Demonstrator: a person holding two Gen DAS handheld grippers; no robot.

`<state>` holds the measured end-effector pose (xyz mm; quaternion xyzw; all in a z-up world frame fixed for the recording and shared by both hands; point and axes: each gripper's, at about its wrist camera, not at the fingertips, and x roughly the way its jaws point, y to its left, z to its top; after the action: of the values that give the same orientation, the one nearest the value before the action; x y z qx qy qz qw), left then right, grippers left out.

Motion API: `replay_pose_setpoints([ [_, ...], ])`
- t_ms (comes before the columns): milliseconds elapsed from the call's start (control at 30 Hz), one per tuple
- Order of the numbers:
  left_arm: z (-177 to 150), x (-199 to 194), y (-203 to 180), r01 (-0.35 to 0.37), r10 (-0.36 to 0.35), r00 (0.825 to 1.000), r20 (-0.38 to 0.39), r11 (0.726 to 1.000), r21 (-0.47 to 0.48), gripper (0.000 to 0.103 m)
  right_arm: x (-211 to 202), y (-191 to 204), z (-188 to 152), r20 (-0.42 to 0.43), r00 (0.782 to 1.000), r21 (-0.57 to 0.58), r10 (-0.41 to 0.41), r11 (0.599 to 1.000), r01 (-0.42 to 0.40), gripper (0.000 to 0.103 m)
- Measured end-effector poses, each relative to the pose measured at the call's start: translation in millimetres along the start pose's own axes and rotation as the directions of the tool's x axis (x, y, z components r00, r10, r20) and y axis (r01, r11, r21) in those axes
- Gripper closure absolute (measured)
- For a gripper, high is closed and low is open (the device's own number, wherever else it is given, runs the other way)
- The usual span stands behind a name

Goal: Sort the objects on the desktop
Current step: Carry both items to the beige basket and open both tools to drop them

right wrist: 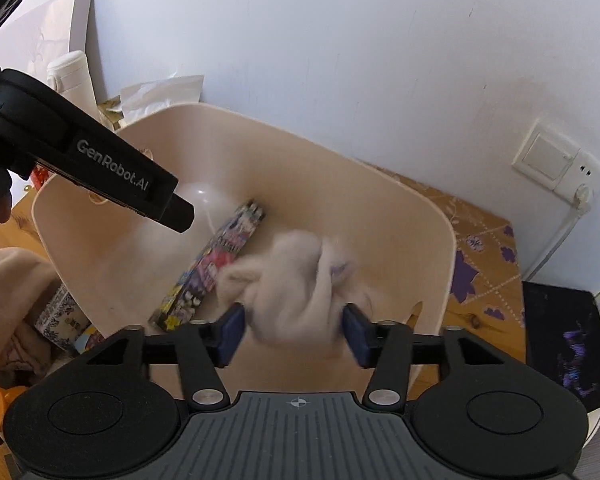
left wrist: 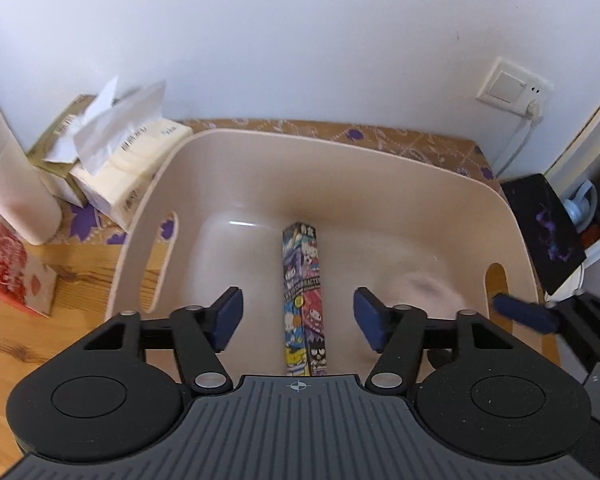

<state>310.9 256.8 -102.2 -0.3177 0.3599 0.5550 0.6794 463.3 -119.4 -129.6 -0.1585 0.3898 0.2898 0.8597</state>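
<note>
A beige plastic bin (left wrist: pixel 340 148) stands on the wooden table, and both grippers hang over it. A long cartoon-printed box (left wrist: pixel 304 280) lies flat on the bin's floor. My left gripper (left wrist: pixel 298 320) is open above that box, its blue pads apart from it. In the right wrist view the same box (right wrist: pixel 220 256) lies to the left of a blurred white fluffy cloth (right wrist: pixel 296 280). My right gripper (right wrist: pixel 294 332) is open, and the cloth hangs loose between its wide pads. The cloth (left wrist: pixel 424 292) also shows as a blur inside the bin in the left wrist view.
Tissue packs (left wrist: pixel 128 168), a white bottle (left wrist: pixel 16 184) and a red carton (left wrist: pixel 8 268) stand left of the bin. A black card (left wrist: pixel 544 232) leans at its right. A wall socket (left wrist: pixel 512 88) with a cable is behind. A patterned box (right wrist: pixel 60 316) lies at the bin's near left.
</note>
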Motion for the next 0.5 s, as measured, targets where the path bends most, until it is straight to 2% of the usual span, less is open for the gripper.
replay_pose_setpoints([
  [67,-2,-8,3,-0.014,0.014,1.000,0.012,1.000,-0.009,0.030,-10,3,1,0.025,1.000,-0.003,-0.006,1.000,0.006,0.025],
  [167,-6,-24,9,-0.021,0.022,0.999,0.038,1.000,-0.021,0.025,-22,8,2,0.040,0.999,-0.004,-0.009,1.000,0.009,0.014],
  [333,-14,-54,20,-0.034,0.035,0.997,0.073,0.999,-0.011,0.022,-45,22,1,0.078,0.997,0.003,-0.018,1.000,0.018,0.006],
  [367,-17,-59,22,-0.047,0.049,0.996,0.078,0.999,-0.019,0.022,-51,27,-1,0.088,0.996,0.001,-0.024,1.000,0.024,0.000],
  [500,-30,-83,35,-0.070,0.073,0.993,0.095,0.997,-0.038,0.021,-65,42,-3,0.110,0.993,0.004,-0.038,0.999,0.038,0.000],
])
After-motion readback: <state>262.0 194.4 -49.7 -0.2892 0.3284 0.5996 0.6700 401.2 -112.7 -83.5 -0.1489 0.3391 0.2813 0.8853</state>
